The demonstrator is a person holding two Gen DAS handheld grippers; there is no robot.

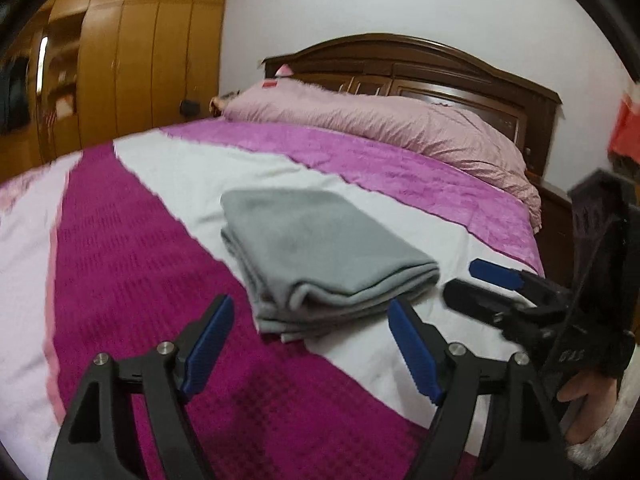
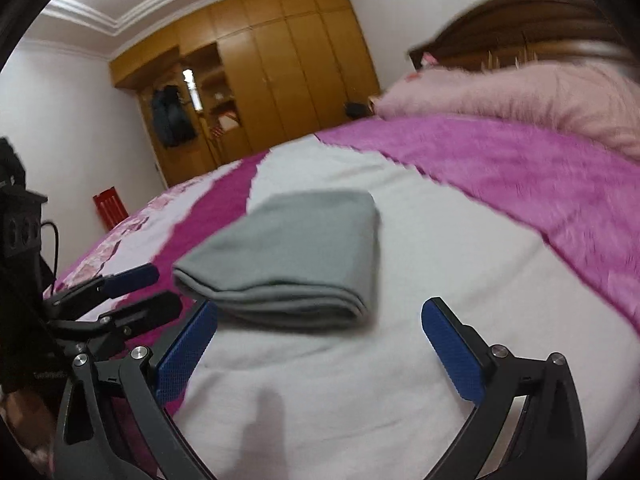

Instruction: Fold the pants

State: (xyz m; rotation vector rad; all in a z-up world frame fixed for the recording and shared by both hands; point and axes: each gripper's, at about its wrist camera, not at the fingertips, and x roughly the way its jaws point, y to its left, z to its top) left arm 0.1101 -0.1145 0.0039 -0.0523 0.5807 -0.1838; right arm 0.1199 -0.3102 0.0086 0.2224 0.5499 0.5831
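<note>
The grey pants (image 1: 320, 256) lie folded into a compact stack on the bed, also seen in the right wrist view (image 2: 296, 256). My left gripper (image 1: 312, 344) is open and empty, held just in front of the stack's near edge. My right gripper (image 2: 320, 344) is open and empty, also just short of the stack. The right gripper shows in the left wrist view (image 1: 480, 284) to the right of the pants, jaws apart. The left gripper shows in the right wrist view (image 2: 140, 292) to the left of the pants.
The bed cover (image 1: 120, 240) has magenta, white and pink stripes. A pink duvet (image 1: 380, 124) is heaped at the dark wooden headboard (image 1: 440, 68). A wooden wardrobe (image 1: 152, 48) stands beyond the bed. A red object (image 2: 110, 206) stands by the far wall.
</note>
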